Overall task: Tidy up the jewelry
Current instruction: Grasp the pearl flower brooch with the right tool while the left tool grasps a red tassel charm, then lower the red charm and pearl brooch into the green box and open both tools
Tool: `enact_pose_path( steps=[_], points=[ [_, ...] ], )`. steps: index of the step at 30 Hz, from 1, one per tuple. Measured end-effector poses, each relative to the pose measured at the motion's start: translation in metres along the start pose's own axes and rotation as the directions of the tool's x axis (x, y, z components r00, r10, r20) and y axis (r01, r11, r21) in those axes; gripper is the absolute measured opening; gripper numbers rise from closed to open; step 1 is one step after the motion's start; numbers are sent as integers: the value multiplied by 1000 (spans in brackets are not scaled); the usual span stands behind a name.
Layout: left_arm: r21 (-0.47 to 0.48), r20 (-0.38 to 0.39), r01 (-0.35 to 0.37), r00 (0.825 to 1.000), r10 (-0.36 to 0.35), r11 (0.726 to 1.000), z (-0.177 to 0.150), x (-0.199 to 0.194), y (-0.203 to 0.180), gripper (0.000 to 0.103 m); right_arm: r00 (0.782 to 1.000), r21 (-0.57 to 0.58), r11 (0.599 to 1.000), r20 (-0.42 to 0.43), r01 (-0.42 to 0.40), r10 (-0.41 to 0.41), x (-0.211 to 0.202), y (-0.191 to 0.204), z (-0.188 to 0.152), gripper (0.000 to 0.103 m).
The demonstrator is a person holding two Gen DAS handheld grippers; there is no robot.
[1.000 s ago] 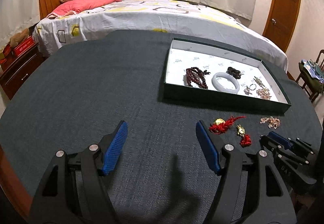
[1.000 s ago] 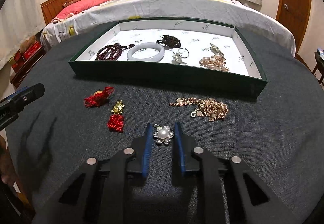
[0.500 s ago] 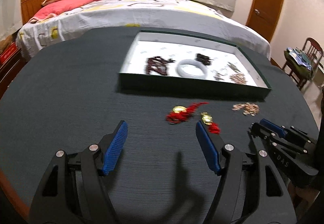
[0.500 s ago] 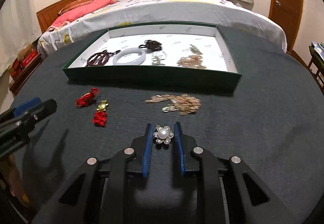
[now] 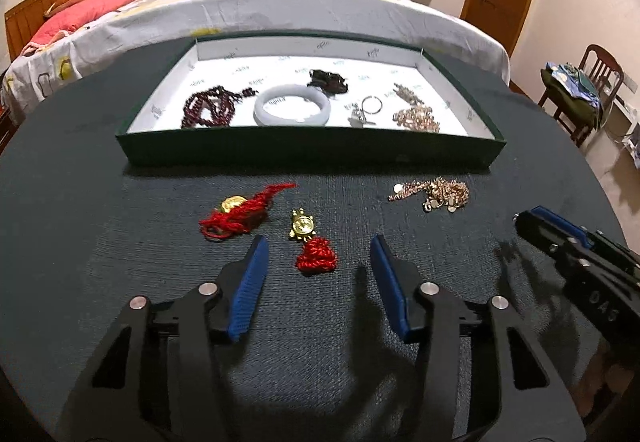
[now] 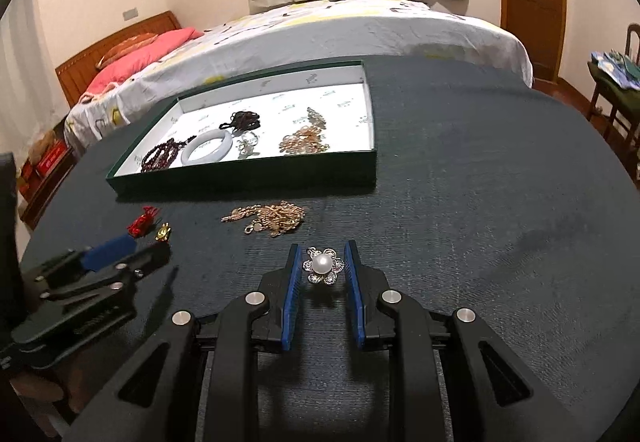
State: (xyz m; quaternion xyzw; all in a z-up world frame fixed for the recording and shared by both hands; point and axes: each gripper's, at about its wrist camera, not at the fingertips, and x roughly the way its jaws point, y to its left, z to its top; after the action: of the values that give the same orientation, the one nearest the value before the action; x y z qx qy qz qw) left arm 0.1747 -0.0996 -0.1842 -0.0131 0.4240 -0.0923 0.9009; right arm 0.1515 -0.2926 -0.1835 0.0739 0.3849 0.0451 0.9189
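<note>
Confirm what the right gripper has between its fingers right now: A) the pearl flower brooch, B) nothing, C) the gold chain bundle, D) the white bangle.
A: in the right wrist view the pearl flower brooch sits between the blue pads of the right gripper, while the gold chain bundle lies on the table beyond it and the white bangle lies in the tray.

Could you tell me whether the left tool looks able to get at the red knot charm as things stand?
Probably yes. The red knot charm lies on bare cloth just ahead of the left tool, between its closing jaws, which do not yet touch it. Nothing blocks the way; the right tool is off to the side.
</note>
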Motion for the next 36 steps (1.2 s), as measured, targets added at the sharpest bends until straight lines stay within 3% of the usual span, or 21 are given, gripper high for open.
enact_pose_path(
  steps=[3, 5, 11, 19, 36],
  points=[
    [0, -14, -6, 1000, 6, 1000, -1, 5, 0, 40, 1000, 5, 1000, 1, -10, 10, 0, 1, -1, 22],
    [5, -13, -4, 1000, 4, 1000, -1, 6, 0, 27, 1000, 6, 1000, -2, -15, 15, 2, 0, -2, 22],
    [8, -2, -9, 1000, 9, 1000, -3, 5, 4, 14, 1000, 7, 1000, -11, -17, 17, 5, 0, -4, 22],
    [25, 14, -1, 1000, 0, 1000, -7, -3, 5, 11, 1000, -6, 1000, -7, -13, 13, 5, 2, -5, 22],
    [16, 167, 15, 986, -17, 1000, 23, -60, 11, 11, 995, -47, 998, 87, -39, 43, -27, 24, 14, 22]
  ],
)
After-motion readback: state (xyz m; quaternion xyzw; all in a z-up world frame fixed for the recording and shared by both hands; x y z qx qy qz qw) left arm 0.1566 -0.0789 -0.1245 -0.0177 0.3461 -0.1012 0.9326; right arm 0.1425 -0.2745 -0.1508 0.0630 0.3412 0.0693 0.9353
